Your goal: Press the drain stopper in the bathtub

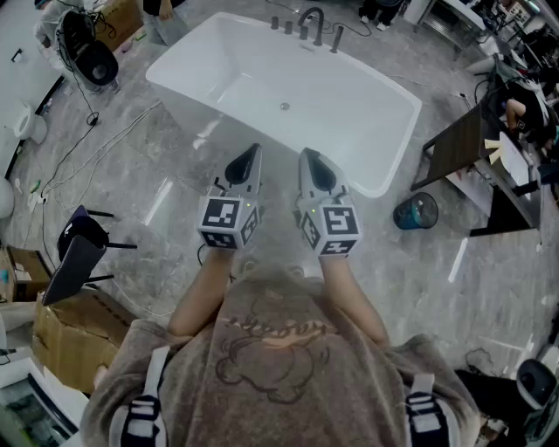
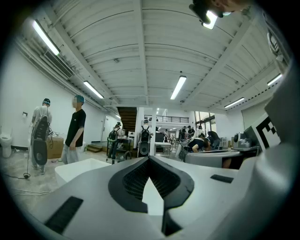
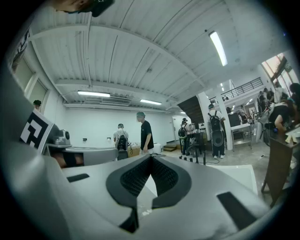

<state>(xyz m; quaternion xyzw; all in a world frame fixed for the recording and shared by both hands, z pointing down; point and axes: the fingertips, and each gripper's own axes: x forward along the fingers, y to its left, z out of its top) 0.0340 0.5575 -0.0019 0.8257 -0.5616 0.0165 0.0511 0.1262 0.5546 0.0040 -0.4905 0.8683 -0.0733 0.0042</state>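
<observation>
A white freestanding bathtub [image 1: 349,105] stands on the grey marble floor ahead of me. Its small round drain stopper [image 1: 284,106] sits in the middle of the tub floor, and dark faucet fittings [image 1: 310,22] stand on the far rim. My left gripper [image 1: 252,152] and right gripper [image 1: 308,156] are held side by side above the floor, just short of the tub's near rim. Both are shut with nothing between the jaws. In the left gripper view the left gripper [image 2: 149,158] points level across the room, past the bathtub [image 2: 77,168]. The right gripper [image 3: 151,157] does the same.
A blue bucket [image 1: 414,210] and a dark table [image 1: 458,148] stand right of the tub. A black chair [image 1: 79,253] and a cardboard box [image 1: 65,336] are at my left, with cables [image 1: 96,144] across the floor. A person [image 2: 75,129] stands beyond the tub.
</observation>
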